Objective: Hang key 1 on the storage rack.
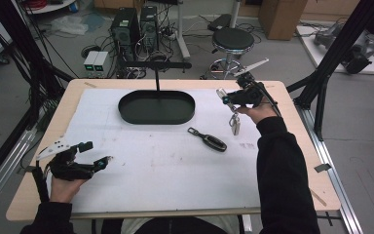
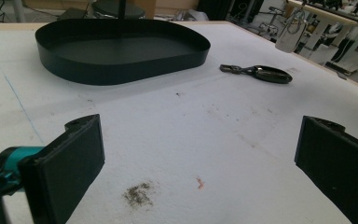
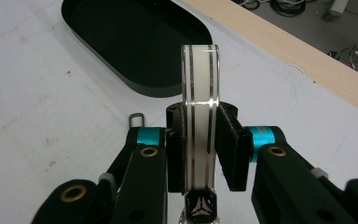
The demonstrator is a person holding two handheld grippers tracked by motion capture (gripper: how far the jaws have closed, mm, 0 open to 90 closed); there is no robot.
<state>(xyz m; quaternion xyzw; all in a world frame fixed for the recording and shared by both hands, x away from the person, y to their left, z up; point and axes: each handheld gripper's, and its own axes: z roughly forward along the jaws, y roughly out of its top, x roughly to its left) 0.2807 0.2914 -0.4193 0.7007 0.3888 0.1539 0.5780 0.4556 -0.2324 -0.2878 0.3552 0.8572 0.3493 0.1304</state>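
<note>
My right gripper (image 1: 222, 96) is raised over the table's far right and is shut on a white key fob (image 3: 199, 93) with silver stripes, held on edge between the jaws (image 3: 200, 116). A pale piece on a ring (image 1: 234, 123) dangles under that hand, also in the left gripper view (image 2: 290, 36). A dark car key fob (image 1: 207, 140) lies flat on the white mat (image 1: 165, 165), right of centre (image 2: 262, 73). My left gripper (image 1: 97, 152) rests low at the near left, open wide with nothing between its jaws (image 2: 200, 158).
A black oval tray (image 1: 126, 113) with a thin upright post (image 1: 157, 78) stands at the back middle; its wall shows in both gripper views (image 2: 121, 70) (image 3: 168, 88). Beyond the table are a stool (image 1: 232, 41), computer towers (image 1: 125, 27) and cables on the floor.
</note>
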